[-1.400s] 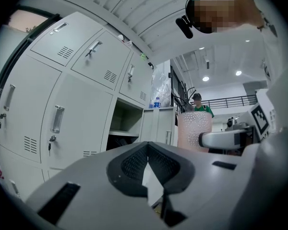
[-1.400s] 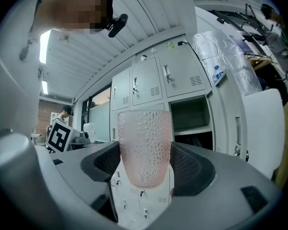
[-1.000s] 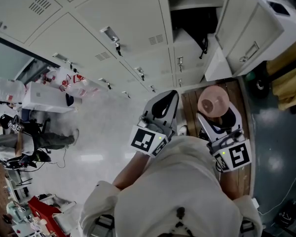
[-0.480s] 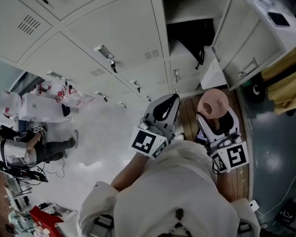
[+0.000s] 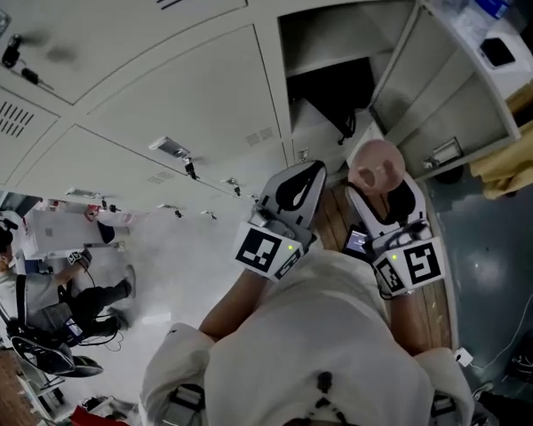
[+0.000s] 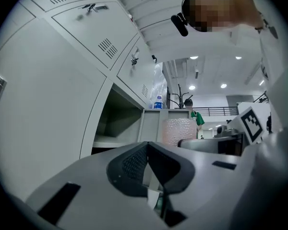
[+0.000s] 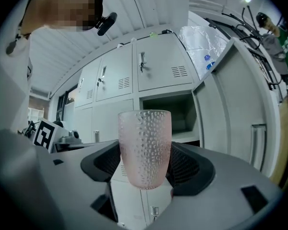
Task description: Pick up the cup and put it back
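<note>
Ahead, pale grey lockers [image 5: 160,87] fill the wall, one compartment [image 5: 324,38] open with a dark shape [image 5: 333,96] low inside. Upright before it, the dimpled, translucent pink cup [image 7: 145,143] sits clamped in the right claw [image 7: 145,161]. The left claw [image 6: 149,152] is closed on nothing.

I am counting one pink dimpled cup [image 7: 145,147] and two claws, a left claw [image 5: 295,189] and a right claw [image 5: 379,177]. One locker compartment [image 5: 333,78] is standing open, with one locker door [image 5: 444,96] hanging wide beside it. One person [image 5: 22,282] is sitting off at the side.
</note>
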Tool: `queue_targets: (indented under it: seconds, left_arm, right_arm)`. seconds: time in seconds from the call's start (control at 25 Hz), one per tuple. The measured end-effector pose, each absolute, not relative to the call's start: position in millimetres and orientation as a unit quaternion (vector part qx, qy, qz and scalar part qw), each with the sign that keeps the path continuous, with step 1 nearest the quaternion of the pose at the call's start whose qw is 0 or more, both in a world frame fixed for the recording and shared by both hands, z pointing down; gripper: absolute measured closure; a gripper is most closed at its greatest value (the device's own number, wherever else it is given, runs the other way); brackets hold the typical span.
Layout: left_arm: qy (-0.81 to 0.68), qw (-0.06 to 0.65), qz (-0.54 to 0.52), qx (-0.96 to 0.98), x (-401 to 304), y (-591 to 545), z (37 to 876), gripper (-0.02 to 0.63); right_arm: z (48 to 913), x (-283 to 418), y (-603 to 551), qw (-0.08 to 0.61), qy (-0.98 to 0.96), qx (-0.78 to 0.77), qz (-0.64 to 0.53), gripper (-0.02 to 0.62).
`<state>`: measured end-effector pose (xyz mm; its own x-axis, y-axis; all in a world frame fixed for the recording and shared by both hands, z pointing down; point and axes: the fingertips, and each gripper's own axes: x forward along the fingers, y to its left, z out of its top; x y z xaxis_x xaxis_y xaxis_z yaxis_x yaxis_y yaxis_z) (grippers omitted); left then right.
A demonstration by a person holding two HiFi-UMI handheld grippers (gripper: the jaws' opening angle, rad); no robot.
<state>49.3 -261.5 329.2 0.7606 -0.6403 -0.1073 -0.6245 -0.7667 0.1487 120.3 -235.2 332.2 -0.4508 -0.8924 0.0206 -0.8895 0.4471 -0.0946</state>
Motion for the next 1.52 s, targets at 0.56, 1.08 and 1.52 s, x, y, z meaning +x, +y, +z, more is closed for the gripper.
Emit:
queue_targets:
  seconds: [0.56,1.08,1.52]
  left_arm:
    - [-0.283,0.015,-0.1,0.954,45.1,-337.2,284.0,0.598]
    - [-0.286,0.016,-0.099,0.953,29.5,-348.8,282.6,0.598]
    - [-0.276,0.015,-0.086,0.957,32.8,-349.2,291.3,0.598]
  right_arm:
    - [300.5,152.3,-418.5,0.017,0.778,-0.628,-0.009,0.258]
    - [312.0,174.8,-536.7,-0.006,0.744,-0.668,-0.019,0.258]
    - [334.3,180.8,-562.7,-0.011,0.749,-0.661,-0.05,0.256]
